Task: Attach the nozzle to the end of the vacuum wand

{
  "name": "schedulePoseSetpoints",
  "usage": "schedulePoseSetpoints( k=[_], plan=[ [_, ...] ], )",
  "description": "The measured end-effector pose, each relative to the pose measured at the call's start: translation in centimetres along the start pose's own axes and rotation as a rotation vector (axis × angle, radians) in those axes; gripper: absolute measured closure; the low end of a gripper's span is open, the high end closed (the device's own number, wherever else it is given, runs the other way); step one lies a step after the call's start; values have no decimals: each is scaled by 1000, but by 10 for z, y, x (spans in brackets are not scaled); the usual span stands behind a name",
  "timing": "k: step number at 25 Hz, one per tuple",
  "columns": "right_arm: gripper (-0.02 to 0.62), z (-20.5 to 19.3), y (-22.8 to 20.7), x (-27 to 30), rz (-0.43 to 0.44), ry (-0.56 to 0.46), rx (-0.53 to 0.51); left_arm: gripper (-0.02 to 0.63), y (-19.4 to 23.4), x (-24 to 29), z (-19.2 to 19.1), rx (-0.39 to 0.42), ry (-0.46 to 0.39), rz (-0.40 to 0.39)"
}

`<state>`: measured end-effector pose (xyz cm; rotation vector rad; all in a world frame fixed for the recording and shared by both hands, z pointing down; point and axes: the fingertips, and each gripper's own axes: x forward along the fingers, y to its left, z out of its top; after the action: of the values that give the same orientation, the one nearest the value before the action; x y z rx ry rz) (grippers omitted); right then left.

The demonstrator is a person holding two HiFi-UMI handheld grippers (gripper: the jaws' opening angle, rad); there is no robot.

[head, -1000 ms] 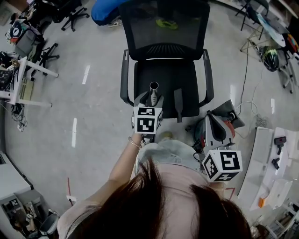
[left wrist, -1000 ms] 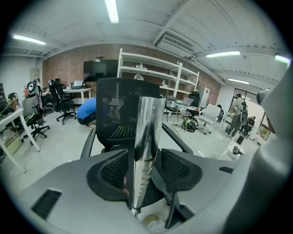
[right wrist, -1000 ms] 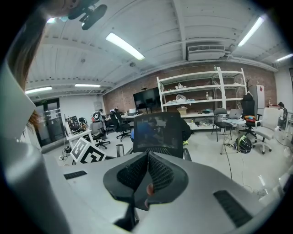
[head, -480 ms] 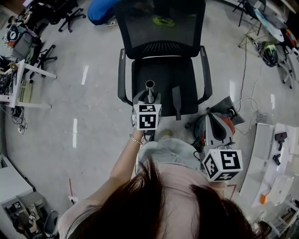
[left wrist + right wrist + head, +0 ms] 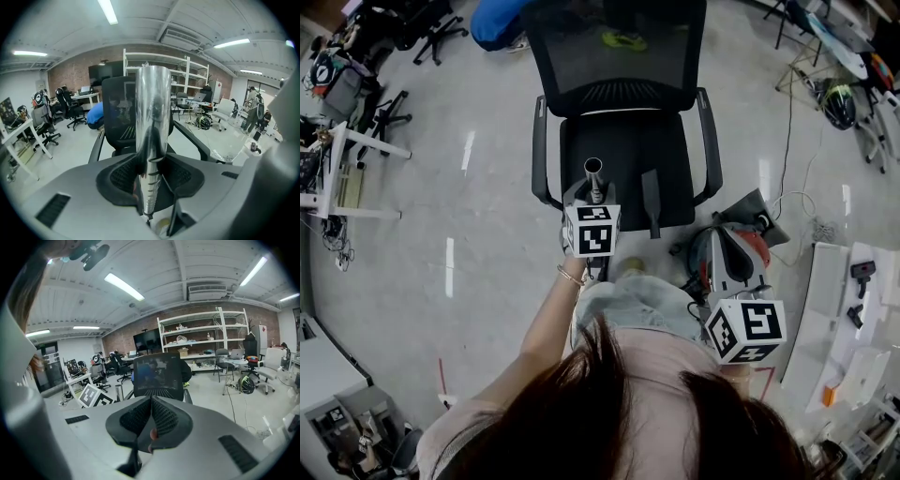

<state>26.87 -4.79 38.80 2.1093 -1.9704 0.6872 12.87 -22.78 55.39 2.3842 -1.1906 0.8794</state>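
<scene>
A shiny silver vacuum wand (image 5: 151, 136) stands upright between the jaws of my left gripper (image 5: 150, 164). Those jaws have just been closing, and their dark pads now press on the tube from both sides. In the head view this gripper (image 5: 593, 194) is over the front of the black chair seat, with the wand's open end (image 5: 593, 167) on top. A dark, flat nozzle (image 5: 652, 202) lies on the seat just right of it. My right gripper (image 5: 150, 416) is shut with nothing in it, and sits lower right in the head view (image 5: 722, 246).
The black office chair (image 5: 623, 70) faces me, with armrests on both sides. A red and grey vacuum body (image 5: 757, 246) sits on the floor by my right gripper. Desks and cables (image 5: 342, 169) line the left, and a white bench with small parts (image 5: 853, 309) is on the right.
The left gripper and the wand have drifted slightly left and up in the head view, along with the chair. The right gripper has stayed put.
</scene>
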Motion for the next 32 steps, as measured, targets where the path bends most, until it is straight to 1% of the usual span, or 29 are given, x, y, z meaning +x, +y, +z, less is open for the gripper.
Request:
schedulePoseSetpoints(
  k=[1, 6, 10, 20, 26, 32],
  plan=[
    [569, -1, -1, -1, 0, 0, 1, 440, -1, 0, 0, 5, -2, 5],
    [569, -4, -7, -1, 1, 7, 4, 443, -2, 3, 0, 3, -6, 22],
    [569, -10, -10, 2, 14, 19, 10, 446, -2, 4, 0, 11, -31, 32],
    [569, -34, -14, 23, 96, 78, 18, 446, -4, 6, 2, 7, -58, 40],
    [568, -68, -20, 49, 163, 163, 42, 446, -2, 7, -1, 4, -58, 35],
    [568, -126, -29, 86, 235, 314, 118, 446, 2, 3, 1, 19, -59, 29]
  ],
)
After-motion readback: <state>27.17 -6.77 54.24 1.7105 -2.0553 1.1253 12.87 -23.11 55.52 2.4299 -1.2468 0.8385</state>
